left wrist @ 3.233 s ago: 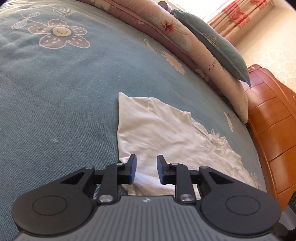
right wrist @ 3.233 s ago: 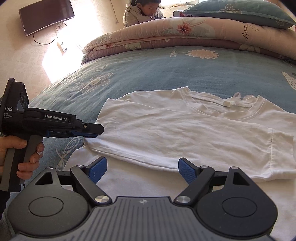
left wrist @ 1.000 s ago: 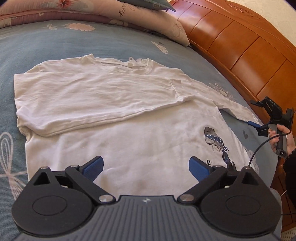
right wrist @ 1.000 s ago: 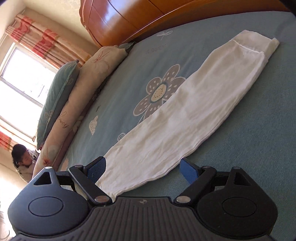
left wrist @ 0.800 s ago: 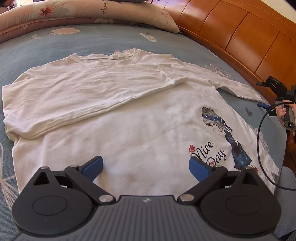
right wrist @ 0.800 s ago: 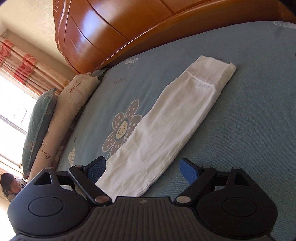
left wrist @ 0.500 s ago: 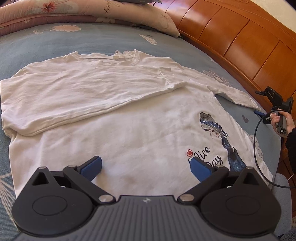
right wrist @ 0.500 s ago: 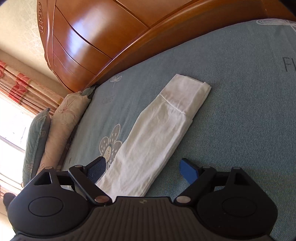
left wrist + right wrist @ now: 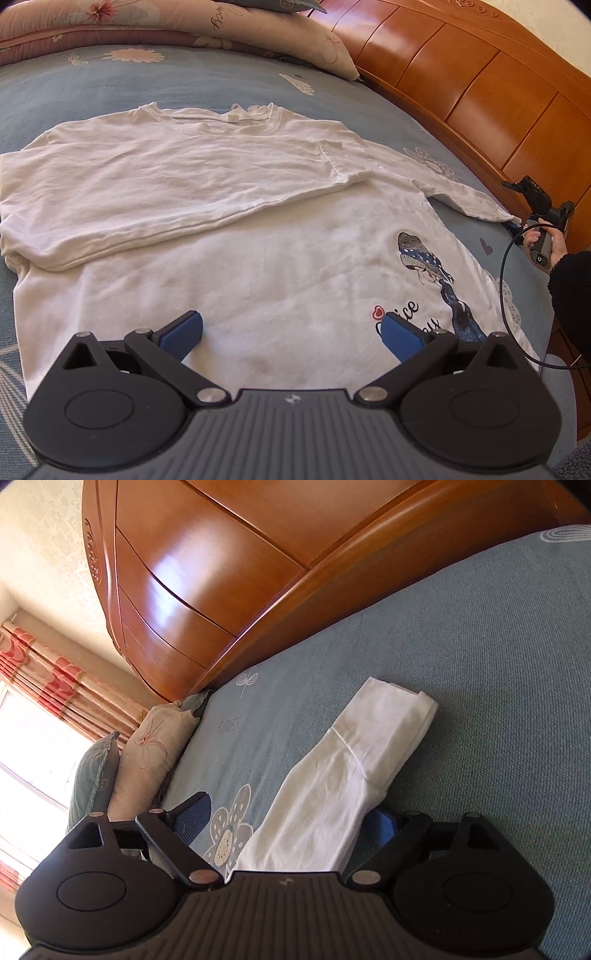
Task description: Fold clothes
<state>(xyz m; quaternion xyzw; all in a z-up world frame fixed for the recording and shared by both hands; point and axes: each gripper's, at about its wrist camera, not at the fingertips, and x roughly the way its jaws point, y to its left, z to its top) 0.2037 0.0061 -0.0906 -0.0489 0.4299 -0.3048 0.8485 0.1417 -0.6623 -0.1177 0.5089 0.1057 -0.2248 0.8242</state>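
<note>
A white long-sleeved shirt [image 9: 229, 266] lies flat on the blue bedspread [image 9: 110, 85], its left-hand sleeve folded across the chest and a printed figure near the right hem. The left gripper [image 9: 291, 330] hangs above the lower hem, blue pads spread wide, gripping nothing. Further right, the other sleeve [image 9: 343, 775] stretches out toward the wooden headboard [image 9: 480, 92]. At its cuff, the right gripper [image 9: 286, 818] sits low, jaws released and wide, the sleeve running between them without either pad pressing it. The person's hand [image 9: 543, 240] grips its handle.
</note>
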